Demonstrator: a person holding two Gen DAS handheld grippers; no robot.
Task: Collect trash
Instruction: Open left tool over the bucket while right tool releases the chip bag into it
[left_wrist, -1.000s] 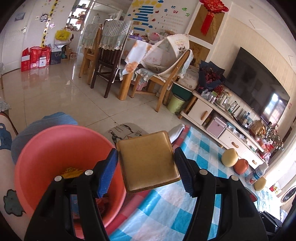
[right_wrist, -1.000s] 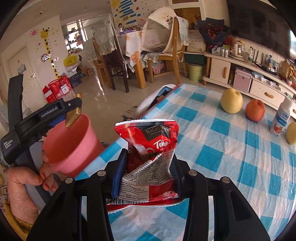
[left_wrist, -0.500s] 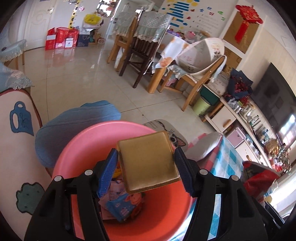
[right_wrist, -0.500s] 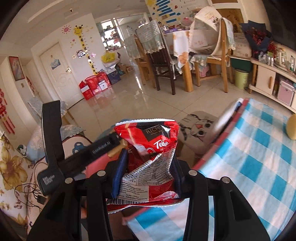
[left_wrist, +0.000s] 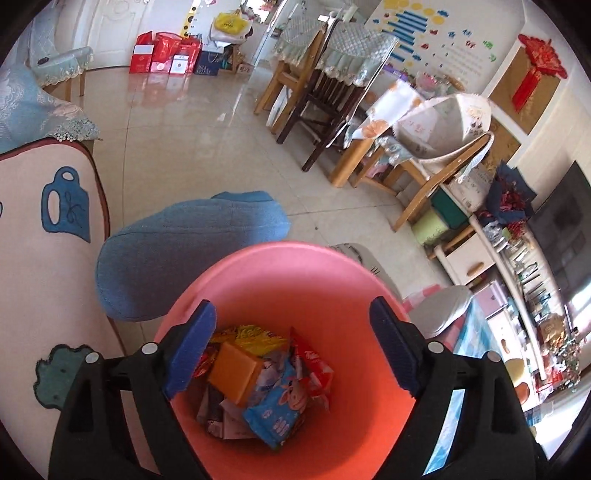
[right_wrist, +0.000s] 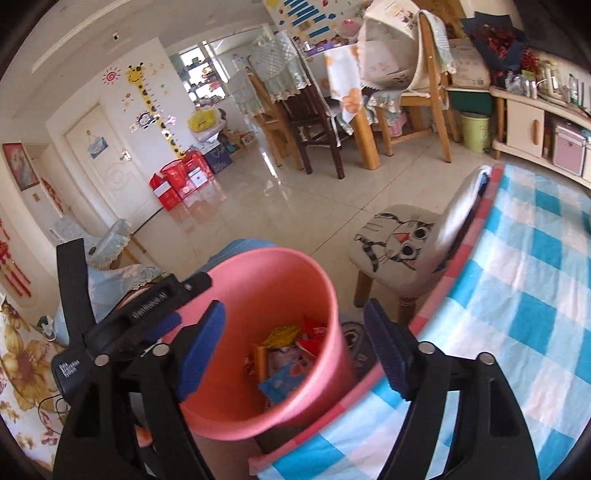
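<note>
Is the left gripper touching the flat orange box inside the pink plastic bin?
Apart. The left wrist view shows the left gripper open and empty, above the orange box lying on wrappers in the pink bin.

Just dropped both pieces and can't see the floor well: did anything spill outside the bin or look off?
Nothing stands out. The pink bin stands upright beside the checked table, with the gold box and wrappers lying inside it. Both the left gripper and right gripper are open and empty.

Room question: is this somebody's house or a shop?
Most likely a house, a living and dining room. There are dining chairs, a TV over a cabinet, and a cat stool.
</note>
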